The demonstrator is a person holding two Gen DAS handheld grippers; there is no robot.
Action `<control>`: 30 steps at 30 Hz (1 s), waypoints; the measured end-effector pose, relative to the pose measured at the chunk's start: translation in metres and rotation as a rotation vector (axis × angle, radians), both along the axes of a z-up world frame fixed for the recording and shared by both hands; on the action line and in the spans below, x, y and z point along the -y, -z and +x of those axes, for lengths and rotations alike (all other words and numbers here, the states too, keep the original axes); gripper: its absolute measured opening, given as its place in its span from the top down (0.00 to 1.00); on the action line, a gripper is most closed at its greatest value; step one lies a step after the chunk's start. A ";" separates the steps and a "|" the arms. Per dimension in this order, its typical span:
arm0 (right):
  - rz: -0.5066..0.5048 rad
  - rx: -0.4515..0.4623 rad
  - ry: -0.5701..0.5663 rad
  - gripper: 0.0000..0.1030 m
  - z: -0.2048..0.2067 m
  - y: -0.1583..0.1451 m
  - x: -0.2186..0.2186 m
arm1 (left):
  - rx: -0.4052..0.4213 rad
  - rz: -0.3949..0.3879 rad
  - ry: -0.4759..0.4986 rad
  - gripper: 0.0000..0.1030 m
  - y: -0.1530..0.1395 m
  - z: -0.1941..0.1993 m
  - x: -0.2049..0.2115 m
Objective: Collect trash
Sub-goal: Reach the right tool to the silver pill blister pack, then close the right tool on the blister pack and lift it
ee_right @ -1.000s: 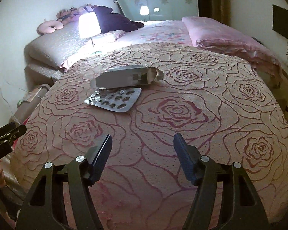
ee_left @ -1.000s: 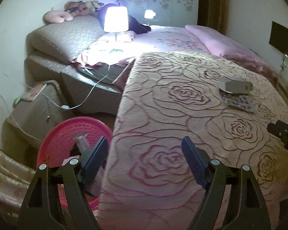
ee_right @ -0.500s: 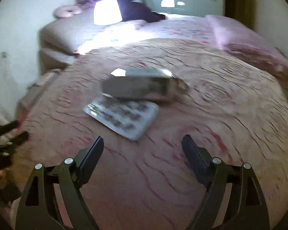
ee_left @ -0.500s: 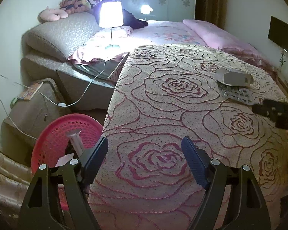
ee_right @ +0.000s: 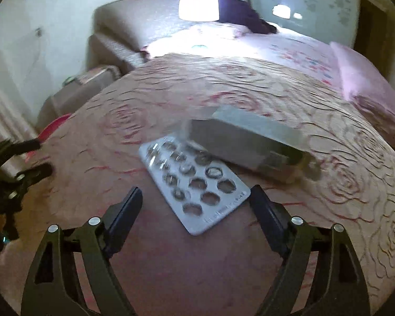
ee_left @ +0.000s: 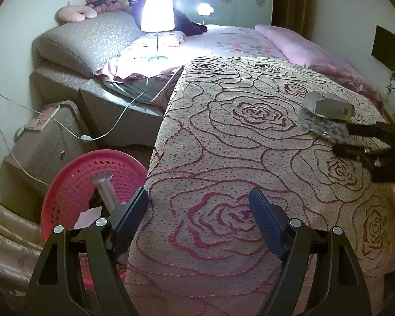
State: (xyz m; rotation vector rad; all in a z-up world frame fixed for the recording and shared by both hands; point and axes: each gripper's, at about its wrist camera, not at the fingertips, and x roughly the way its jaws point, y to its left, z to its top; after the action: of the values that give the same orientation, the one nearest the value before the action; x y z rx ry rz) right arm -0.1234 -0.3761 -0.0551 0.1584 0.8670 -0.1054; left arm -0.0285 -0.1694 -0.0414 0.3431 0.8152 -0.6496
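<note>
Right wrist | 1 blister pack point(ee_right: 197, 184), 1 carton point(ee_right: 246, 142) | right tongs point(ee_right: 194, 210) closing, ungripped | left tongs point(ee_left: 198, 218) wide

Left wrist view angled down over bed point(ee_left: 250, 131) edge, right wrist view close above it, sharing bedspread.

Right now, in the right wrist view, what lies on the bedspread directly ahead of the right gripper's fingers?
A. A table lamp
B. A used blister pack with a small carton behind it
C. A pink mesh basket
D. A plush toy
B: the silver blister pack lies flat on the rose-patterned bedspread just ahead of the right gripper, whose closing jaws do not yet press it, the grey carton behind.
</note>
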 end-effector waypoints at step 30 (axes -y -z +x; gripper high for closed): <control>0.011 0.026 0.007 0.47 -0.048 -0.002 -0.047 | 0.015 -0.006 0.081 0.26 -0.011 -0.012 0.018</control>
State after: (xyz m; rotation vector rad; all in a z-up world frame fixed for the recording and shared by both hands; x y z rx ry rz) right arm -0.1714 -0.3294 -0.0531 0.1732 0.8413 -0.1050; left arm -0.0407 -0.1878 -0.0302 0.3770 0.7877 -0.7237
